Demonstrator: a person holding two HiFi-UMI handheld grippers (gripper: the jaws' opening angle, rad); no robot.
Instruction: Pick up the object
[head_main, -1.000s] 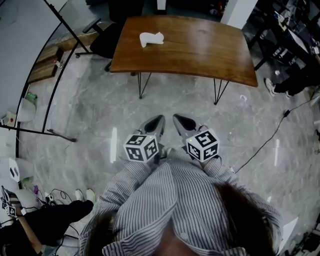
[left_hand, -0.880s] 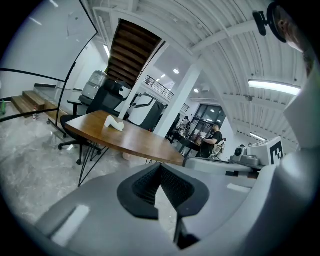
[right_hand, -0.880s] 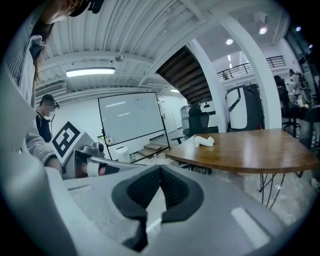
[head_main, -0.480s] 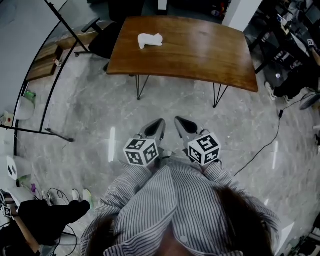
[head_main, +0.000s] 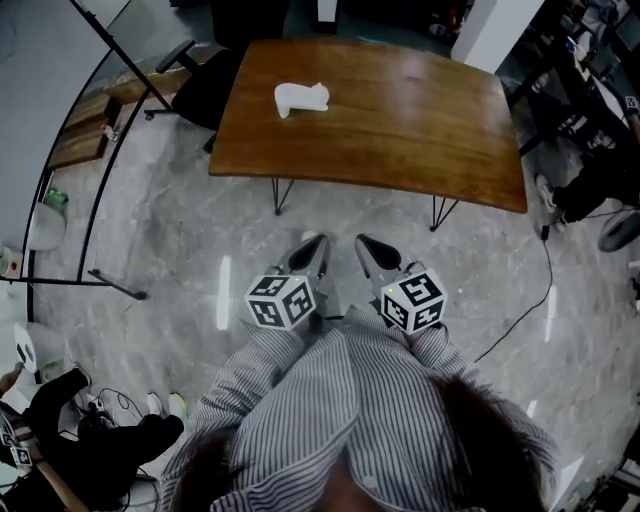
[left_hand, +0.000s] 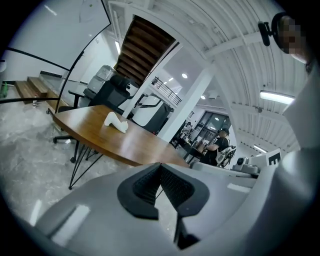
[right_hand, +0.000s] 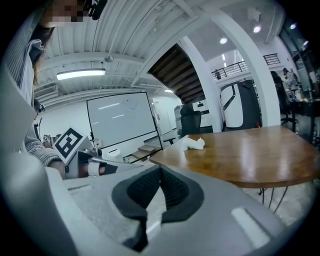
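Going left to right: the left gripper (head_main: 312, 250) was pinched fully closed with nothing between its black ribbed pads (left_hand: 144, 187). It sat low and tucked in against the person's striped shirt (head_main: 330, 400), with its black-and-white marker cube (head_main: 283, 300) facing up. My guess is that was just a carrying pose for the approach, since nothing was within reach. The task's thing, a small white lumpy object (head_main: 300, 98), lay well ahead of both grippers and a touch to the left of the left one. It was on the far-left part of a curved brown wooden table with thin black hairpin legs (head_main: 420, 120), and there was bare grey marbled floor (head_main: 180, 230) between the jaw tips and the table. Sitting alone on open tabletop, it looked easy enough to come at from the near edge. The right gripper (head_main: 372, 252), just beside the left, was likewise clamped together on nothing, tips aimed at the table. As for containers, I couldn't spot any bin, tray or box on that table, so the object rested on the wood itself and nothing else.
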